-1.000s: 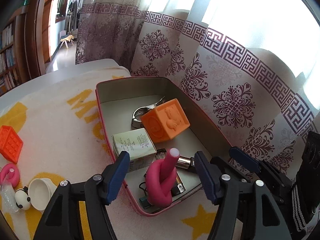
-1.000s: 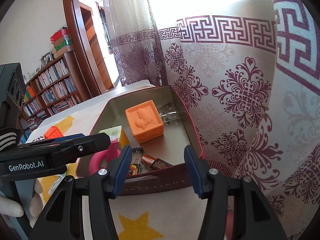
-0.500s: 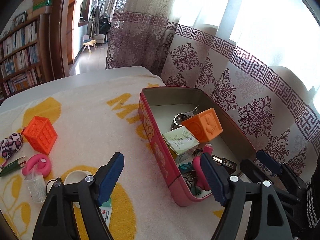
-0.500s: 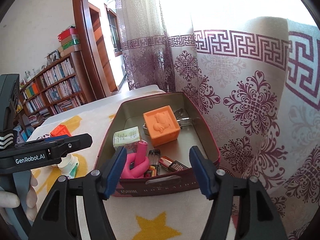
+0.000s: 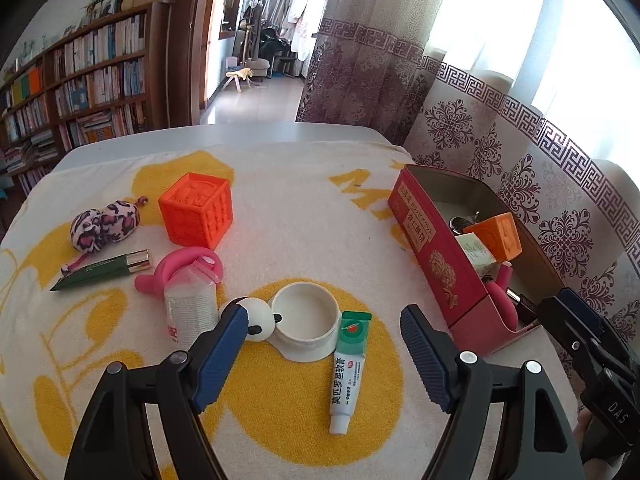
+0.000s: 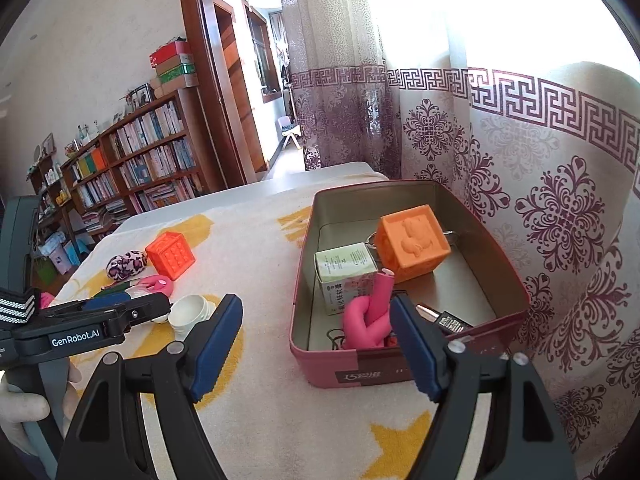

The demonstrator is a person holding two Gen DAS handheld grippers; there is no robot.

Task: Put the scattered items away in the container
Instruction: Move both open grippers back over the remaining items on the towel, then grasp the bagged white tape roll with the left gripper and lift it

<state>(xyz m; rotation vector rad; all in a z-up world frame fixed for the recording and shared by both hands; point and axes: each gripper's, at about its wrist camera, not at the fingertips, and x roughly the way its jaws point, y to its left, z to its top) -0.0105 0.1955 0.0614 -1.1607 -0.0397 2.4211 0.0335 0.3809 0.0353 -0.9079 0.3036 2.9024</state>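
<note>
The red tin [image 6: 400, 372] stands at the towel's right edge. It holds an orange cube [image 6: 414, 242], a small white-green box [image 6: 346, 276] and a pink knotted toy [image 6: 368, 312]. My right gripper [image 6: 314, 312] hovers before the tin's near left corner, jaws opening with nothing between them. My left gripper [image 5: 322, 320] is open and empty above a white cup [image 5: 304, 320], a panda ball [image 5: 256, 318] and a toothpaste tube [image 5: 348, 368]. Farther left lie a clear bottle [image 5: 190, 304], a second pink toy [image 5: 180, 264], a green tube [image 5: 102, 270], an orange cube [image 5: 198, 210] and a leopard pouch [image 5: 104, 224].
A white and yellow towel [image 5: 304, 208] covers the table. A patterned curtain [image 6: 560, 208] hangs close behind the tin. Bookshelves [image 5: 80, 92] and a doorway stand beyond the far table edge. A gloved hand [image 6: 24, 408] holds the left gripper's handle.
The left gripper has swung left, from over the tin to over the scattered items. The right gripper's jaws have widened and it has drawn back from the tin.
</note>
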